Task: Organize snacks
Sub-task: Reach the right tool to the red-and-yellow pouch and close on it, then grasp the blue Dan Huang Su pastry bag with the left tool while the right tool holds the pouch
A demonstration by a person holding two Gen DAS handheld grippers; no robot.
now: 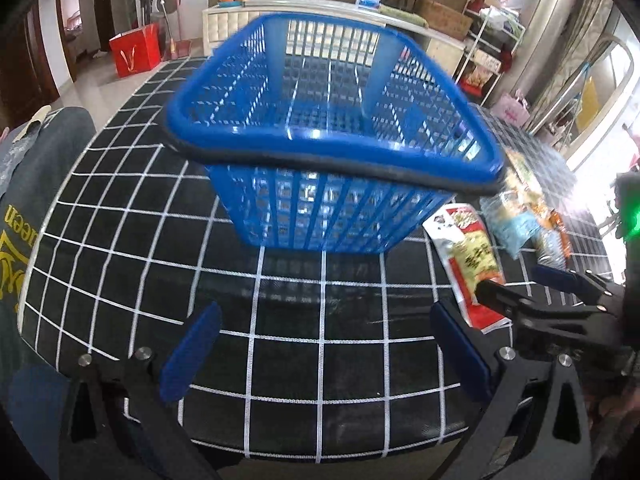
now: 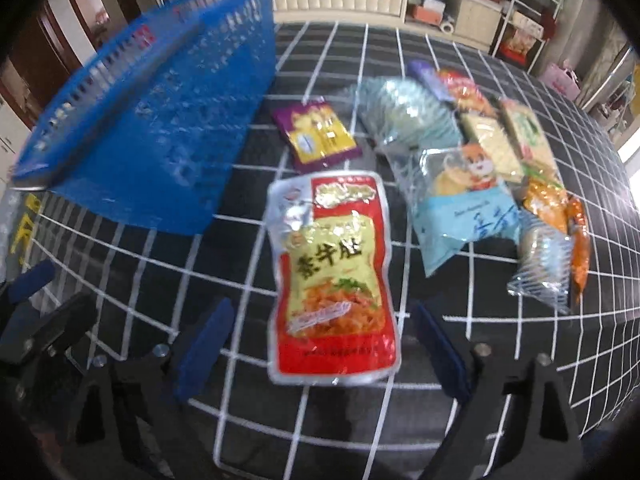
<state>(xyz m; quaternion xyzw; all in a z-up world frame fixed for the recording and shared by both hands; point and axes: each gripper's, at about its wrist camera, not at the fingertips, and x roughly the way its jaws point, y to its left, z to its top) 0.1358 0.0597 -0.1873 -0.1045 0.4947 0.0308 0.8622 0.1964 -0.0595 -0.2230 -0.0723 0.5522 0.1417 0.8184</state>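
An empty blue mesh basket stands on the black grid-pattern table; it also shows at the left of the right wrist view. My left gripper is open and empty, short of the basket. My right gripper is open, its fingers either side of the lower end of a red and yellow snack pouch that lies flat; whether they touch it I cannot tell. That pouch and the right gripper show at the right of the left wrist view. A purple packet and a pile of light blue, orange and green packets lie beyond.
The table has a near edge just below the grippers. A person's leg in dark cloth is at the left. A white cabinet and shelves stand behind the table.
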